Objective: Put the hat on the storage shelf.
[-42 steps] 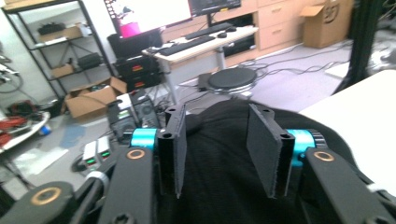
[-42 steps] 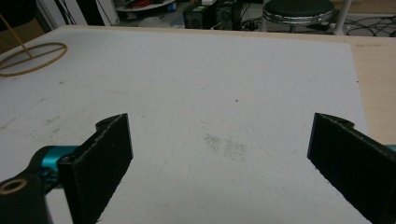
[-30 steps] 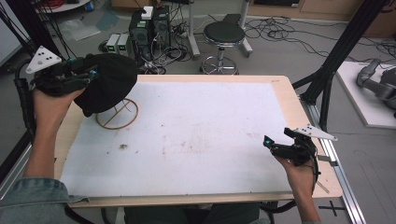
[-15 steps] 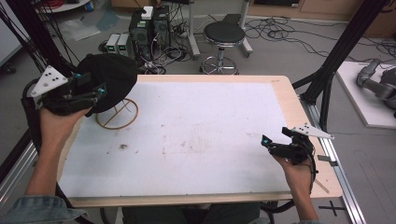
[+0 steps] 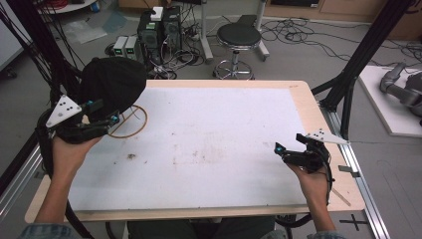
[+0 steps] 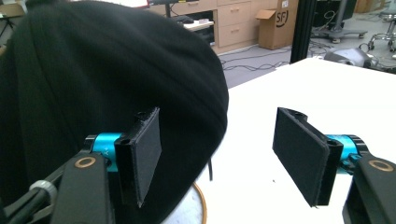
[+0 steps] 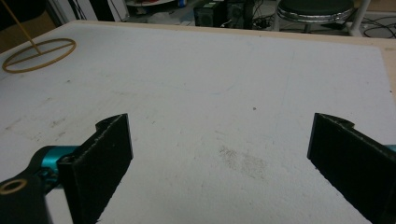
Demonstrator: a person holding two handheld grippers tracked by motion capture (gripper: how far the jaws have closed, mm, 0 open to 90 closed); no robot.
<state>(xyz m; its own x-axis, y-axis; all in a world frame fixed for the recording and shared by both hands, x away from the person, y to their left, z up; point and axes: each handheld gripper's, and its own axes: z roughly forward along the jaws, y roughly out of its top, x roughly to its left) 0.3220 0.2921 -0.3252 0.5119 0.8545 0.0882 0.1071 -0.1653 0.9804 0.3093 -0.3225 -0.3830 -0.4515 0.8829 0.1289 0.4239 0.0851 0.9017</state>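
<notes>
We see the left gripper upper left, jaws apart beside a black hat on its wooden stand — right gripper lower right, jaws apart, empty.

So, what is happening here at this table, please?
A person sits at a white table with a two-jaw gripper in each hand. The left gripper is open beside a black hat that sits on a wooden ring stand at the table's far left corner; the hat is next to one jaw, not clamped between them. The right gripper is open too, holds nothing, and is low over the bare table near the right edge.
</notes>
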